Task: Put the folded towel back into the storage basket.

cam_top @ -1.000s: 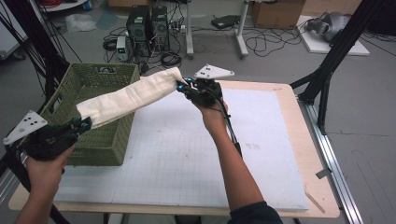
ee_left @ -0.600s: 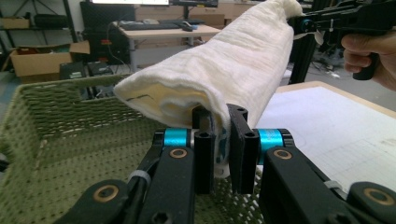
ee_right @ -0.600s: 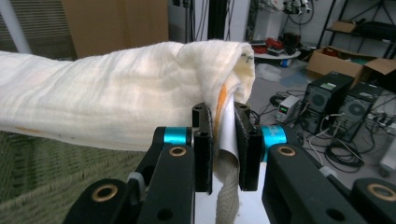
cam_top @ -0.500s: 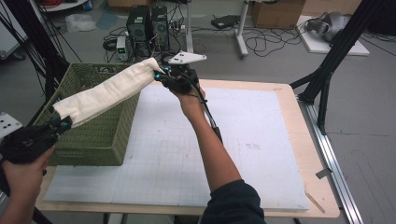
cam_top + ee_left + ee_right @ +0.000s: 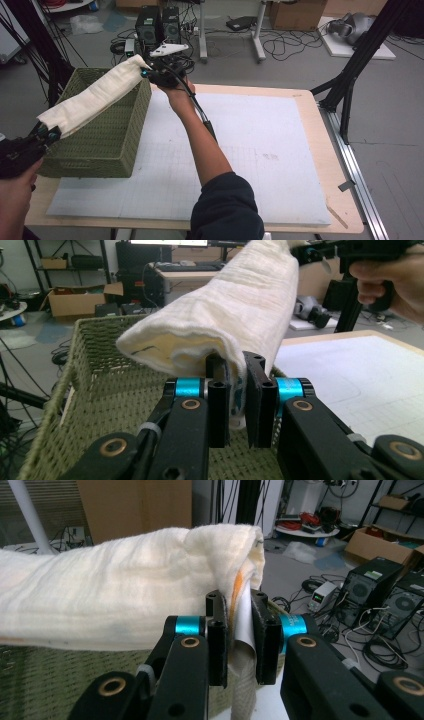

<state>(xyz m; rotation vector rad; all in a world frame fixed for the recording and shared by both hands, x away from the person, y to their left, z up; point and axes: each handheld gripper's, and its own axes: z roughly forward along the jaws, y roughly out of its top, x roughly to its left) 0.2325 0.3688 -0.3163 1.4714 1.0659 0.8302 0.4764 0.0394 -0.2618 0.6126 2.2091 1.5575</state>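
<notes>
The towel (image 5: pixel 95 95) stretches in the air between the left gripper (image 5: pixel 44 134) and the right gripper (image 5: pixel 147 74), spanning the basket (image 5: pixel 107 150) from its near-left corner to its far-right corner. Below it the basket's mouth lies open, with bare wicker floor on either side of the cloth. The basket's walls bar any low approach from the side. Right of the basket the white mat (image 5: pixel 280 150) is bare out to the table's edge (image 5: pixel 345 200), crossed only by the right forearm (image 5: pixel 200 135).
</notes>
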